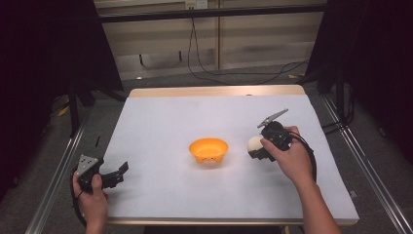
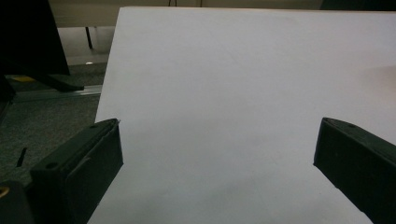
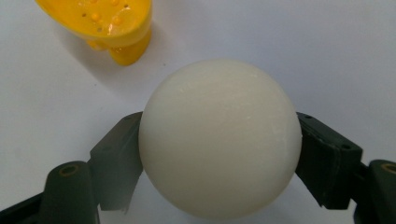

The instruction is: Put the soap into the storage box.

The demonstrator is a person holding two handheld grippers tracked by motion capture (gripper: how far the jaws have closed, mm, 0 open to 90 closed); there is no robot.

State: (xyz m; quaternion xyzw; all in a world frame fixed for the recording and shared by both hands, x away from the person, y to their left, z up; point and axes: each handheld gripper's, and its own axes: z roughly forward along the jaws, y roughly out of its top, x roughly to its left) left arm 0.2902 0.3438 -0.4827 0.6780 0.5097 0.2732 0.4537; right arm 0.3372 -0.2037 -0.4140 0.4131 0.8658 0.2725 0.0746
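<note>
Clamped between the black jaws of the right tongs (image 3: 219,158), a white ball (image 3: 219,140) sits in a firm grip just right of an orange bowl (image 1: 208,150) at mid-tabletop (image 1: 160,122). Left tongs (image 1: 114,174) rest spread wide and empty near the front left corner. Carrying appears under way; next, the ball likely needs centring over the bowl before any release.

A cream-white ball (image 3: 219,140), a bright orange-yellow bowl (image 1: 208,150), black fingers (image 3: 116,161) on both grippers, a plain white desk (image 1: 160,122) with a pale wooden far edge
</note>
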